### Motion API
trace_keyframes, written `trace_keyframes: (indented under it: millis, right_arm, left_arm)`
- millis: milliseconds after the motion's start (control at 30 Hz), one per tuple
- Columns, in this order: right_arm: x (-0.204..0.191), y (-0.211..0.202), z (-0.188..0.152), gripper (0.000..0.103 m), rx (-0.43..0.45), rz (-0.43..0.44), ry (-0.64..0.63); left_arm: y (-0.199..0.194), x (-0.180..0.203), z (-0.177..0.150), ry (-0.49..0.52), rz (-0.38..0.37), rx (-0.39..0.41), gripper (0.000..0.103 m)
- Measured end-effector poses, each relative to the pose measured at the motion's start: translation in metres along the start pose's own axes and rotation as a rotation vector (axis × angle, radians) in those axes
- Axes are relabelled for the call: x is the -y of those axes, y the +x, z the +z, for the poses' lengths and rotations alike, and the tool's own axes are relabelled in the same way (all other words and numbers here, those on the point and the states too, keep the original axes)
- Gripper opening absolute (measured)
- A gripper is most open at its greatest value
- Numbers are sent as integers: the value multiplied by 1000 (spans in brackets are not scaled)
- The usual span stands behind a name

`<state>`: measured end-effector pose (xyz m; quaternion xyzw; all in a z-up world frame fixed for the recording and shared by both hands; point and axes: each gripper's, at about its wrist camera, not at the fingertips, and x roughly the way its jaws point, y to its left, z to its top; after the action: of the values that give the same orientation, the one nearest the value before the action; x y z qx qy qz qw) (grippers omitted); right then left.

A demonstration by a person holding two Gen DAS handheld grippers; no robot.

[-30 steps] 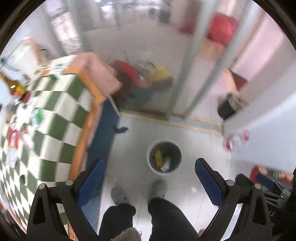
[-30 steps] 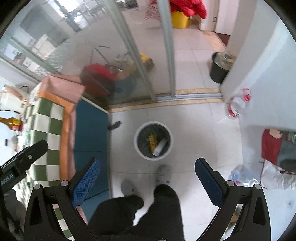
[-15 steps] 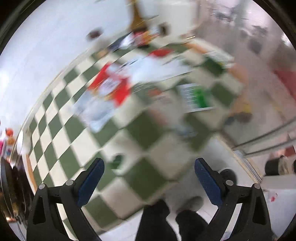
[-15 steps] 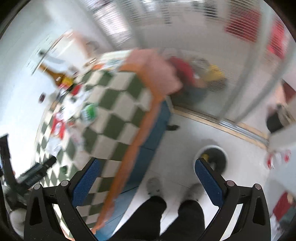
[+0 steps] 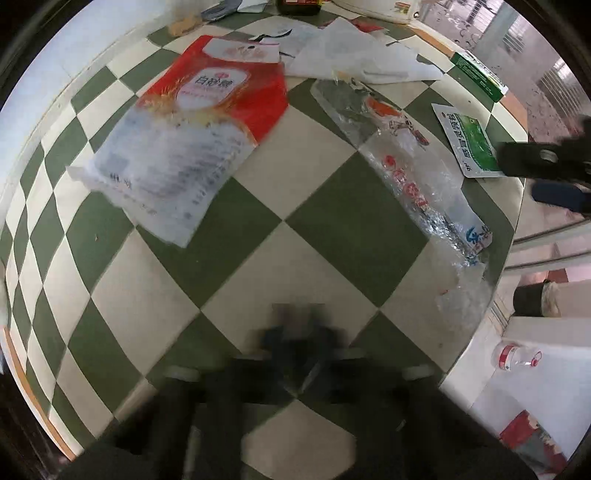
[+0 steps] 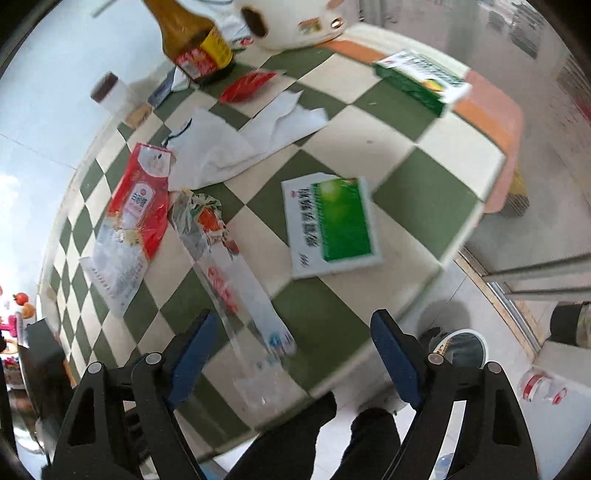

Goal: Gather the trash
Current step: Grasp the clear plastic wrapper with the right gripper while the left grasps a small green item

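Trash lies on a green-and-white checked table (image 5: 343, 221). A red-and-clear bag (image 5: 188, 129) (image 6: 129, 225) lies at the left, a long clear wrapper (image 5: 417, 173) (image 6: 229, 273) in the middle, a green-and-white packet (image 5: 469, 142) (image 6: 332, 221) at the right, crumpled white paper (image 5: 358, 55) (image 6: 236, 144) behind. My left gripper (image 5: 299, 332) is a dark blur low over the table; its jaws cannot be read. My right gripper (image 6: 291, 343) is open and empty, over the near end of the clear wrapper. It also shows in the left wrist view (image 5: 546, 166).
A grey trash bin (image 6: 461, 347) stands on the floor below the table's near right corner. A brown sauce bottle (image 6: 192, 40), a white cooker (image 6: 291, 22) and a green box (image 6: 421, 81) stand at the table's far side. A plastic bottle (image 5: 517, 360) lies on the floor.
Both grippers have swung from above the floor bin up and left over the table. The left gripper's fingers have gone from clearly open to a blur. The right stays open.
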<state>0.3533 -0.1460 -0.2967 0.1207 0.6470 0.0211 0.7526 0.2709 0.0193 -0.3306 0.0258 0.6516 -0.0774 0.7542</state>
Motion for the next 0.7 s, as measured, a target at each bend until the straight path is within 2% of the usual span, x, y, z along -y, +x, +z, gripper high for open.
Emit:
trace_keyframes:
  millis: [200,300,367,400,433,467,600,667,700]
  right_arm:
    - [-36,38,16,74,-46,-15,-72]
    - [-58,54,16,65,-59,-52,-135]
    - [-69,65,15,49,-71,-93,-180]
    - [-75,66,13,44,-50,-132,-210]
    - [-81,67,11,20,-37,-151,-239]
    - [-83,68,10,5,-35,-169,-250]
    - [-78,58,7,1,-2,-140,-218]
    - [-73,49,4,1,17,-118,-197]
    - [-69,43,3,1,24,-107,-188]
  left_arm:
    - [-2,-44,-7,-107,54,33,0]
    - [-2,-59,-11,-143,66,41,0]
    - [-3,-63,-13,-151,66,44,0]
    - [-4,-65,-15,-157,66,48,0]
    - [-5,-66,-18,-159,64,52,0]
    - [-7,-69,-18,-160,61,54,0]
    - [-18,-78,-19,-173,31,73,0]
    - [-27,-79,-25,-184,-42,73,0]
    - [-30,-92,-17,-191,-80,70,0]
